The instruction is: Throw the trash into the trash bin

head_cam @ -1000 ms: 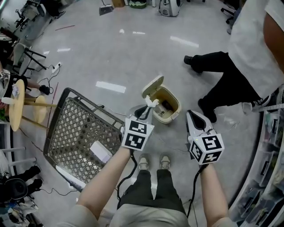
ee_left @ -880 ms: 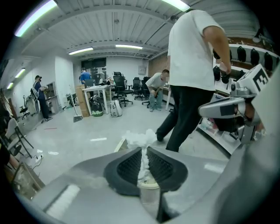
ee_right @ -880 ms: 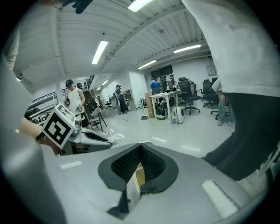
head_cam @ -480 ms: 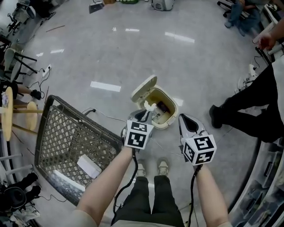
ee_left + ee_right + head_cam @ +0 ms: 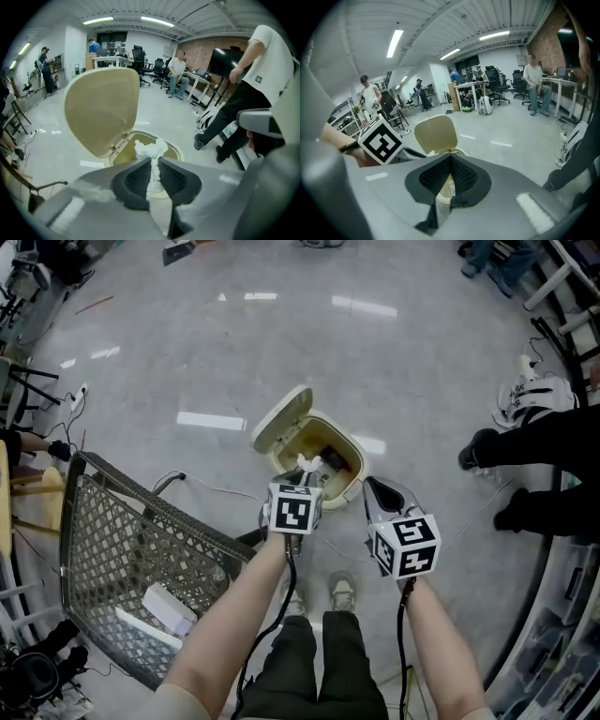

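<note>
A: Entry. What differs from a second ago?

B: Both hands have come lower. The left hand-held gripper (image 5: 304, 471) sat short of the trash bin (image 5: 349, 486) then. In the head view its tip now lies over the open mouth. The lid (image 5: 281, 418) stands hinged back, as before.

A: The trash?

B: A crumpled white tissue (image 5: 151, 149), pinched between the left pads with its loose top poking out above them. In the left gripper view it shows against the bin's opening (directly above it or a little short, I cannot tell). Not released.

A: Right hand-held gripper (image 5: 451, 158)?

B: Jaws together, nothing between them. It hangs just beside the bin's near rim, to the right of the left one.

A: Surroundings?

B: Shopping cart (image 5: 122, 549) on the floor at left, a pale flat packet inside. The bystander's legs (image 5: 544, 442) have shifted to the right edge.

A: Reading for the task?

B: The approach looks nearly finished. Judgement: what remains is to part the left jaws with the tissue over the mouth. A light wad may cling to a pad or land on the rim.
</note>
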Action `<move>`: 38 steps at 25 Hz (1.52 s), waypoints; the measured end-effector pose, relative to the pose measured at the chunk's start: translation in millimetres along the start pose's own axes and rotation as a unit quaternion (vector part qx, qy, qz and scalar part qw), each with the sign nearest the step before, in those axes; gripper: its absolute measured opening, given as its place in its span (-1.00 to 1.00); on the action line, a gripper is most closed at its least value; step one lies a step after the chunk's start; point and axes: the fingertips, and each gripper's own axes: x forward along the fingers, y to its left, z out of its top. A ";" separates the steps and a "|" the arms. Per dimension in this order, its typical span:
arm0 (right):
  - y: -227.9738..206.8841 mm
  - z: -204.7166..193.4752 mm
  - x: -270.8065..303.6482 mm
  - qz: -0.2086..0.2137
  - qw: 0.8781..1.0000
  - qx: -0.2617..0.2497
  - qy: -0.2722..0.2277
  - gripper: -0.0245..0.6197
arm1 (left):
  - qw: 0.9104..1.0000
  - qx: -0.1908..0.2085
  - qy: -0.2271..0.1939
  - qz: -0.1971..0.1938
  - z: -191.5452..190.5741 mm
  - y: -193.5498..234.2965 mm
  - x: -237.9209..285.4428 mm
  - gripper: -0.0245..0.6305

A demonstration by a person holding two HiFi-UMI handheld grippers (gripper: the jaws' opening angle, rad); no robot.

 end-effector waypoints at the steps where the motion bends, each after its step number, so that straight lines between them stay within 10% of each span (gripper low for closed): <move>1: -3.5 -5.0 2.5 -0.002 1.000 0.003 0.002 -0.91 | 1.000 -0.010 0.002 0.001 -2.2 1.1 7.3 -0.78; 10: -19.0 -41.4 11.9 -0.010 0.999 0.024 0.020 -0.91 | 1.000 -0.012 0.022 0.008 -19.3 4.9 37.5 -0.33; 19: -20.8 -36.1 -8.4 -0.010 1.000 0.022 0.016 -0.91 | 1.000 -0.023 -0.003 0.003 -7.8 -2.4 14.2 -0.32; 26: -4.5 21.3 -59.6 -0.008 0.999 0.016 -0.029 -0.91 | 0.998 -0.021 -0.058 0.003 41.5 -7.2 -56.8 -0.40; 38: 67.6 157.1 -197.9 0.045 0.990 0.008 -0.133 -0.91 | 0.979 0.121 -0.160 0.023 128.2 -38.5 -244.0 -0.66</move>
